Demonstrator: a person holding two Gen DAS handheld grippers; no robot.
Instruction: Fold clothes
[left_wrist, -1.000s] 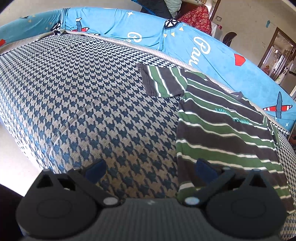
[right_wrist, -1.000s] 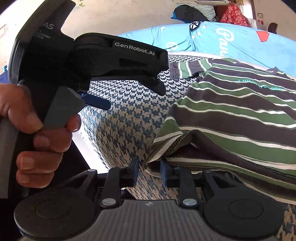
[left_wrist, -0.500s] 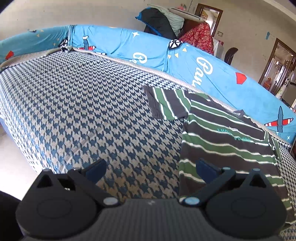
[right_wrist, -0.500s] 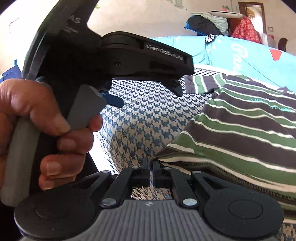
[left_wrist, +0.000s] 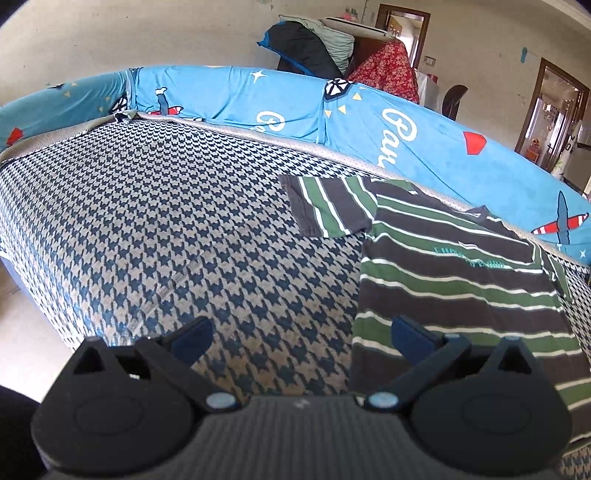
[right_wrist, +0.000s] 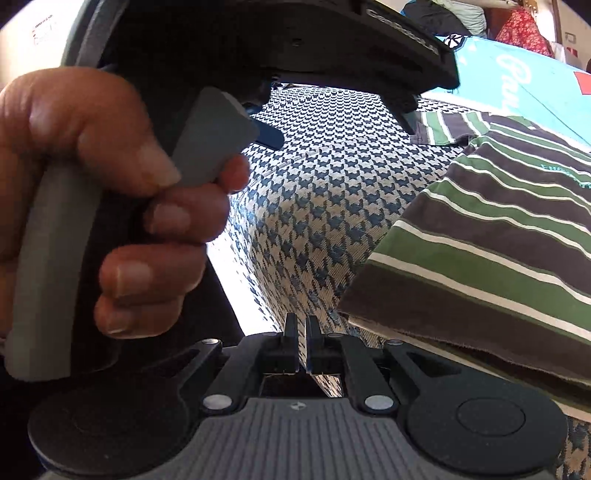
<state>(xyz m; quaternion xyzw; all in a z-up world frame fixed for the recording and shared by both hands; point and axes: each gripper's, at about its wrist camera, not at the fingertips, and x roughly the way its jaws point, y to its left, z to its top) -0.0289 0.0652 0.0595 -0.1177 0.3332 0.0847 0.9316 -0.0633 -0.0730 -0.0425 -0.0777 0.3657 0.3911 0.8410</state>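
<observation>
The striped shirt (left_wrist: 461, 280) lies spread on the right part of the checked mattress (left_wrist: 166, 229), green, dark and white bands running across it, one short sleeve (left_wrist: 325, 206) laid flat toward the blue printed sheet (left_wrist: 369, 122) that runs along the far edge. In the right wrist view its near hem (right_wrist: 461, 332) is lifted off the mattress, with a shadowed gap under it, and the cloth runs out of frame at the right.

The right gripper (right_wrist: 302, 332) sits low at the mattress edge, just left of that raised hem, its jaws brought together with only a thin slit between the pads. Whether any cloth is pinched there is hard to make out; the hem corner seems to end just beside the right finger.

The left gripper (left_wrist: 301, 336) hovers above the mattress, tilted downward, jaws wide apart and empty, its right finger (left_wrist: 413, 336) over the shirt's left border. From the right wrist view, the left hand (right_wrist: 110, 206) is wrapped round that gripper's grey handle (right_wrist: 55, 258), very close and filling the upper left, so it hides much of the mattress behind.
</observation>
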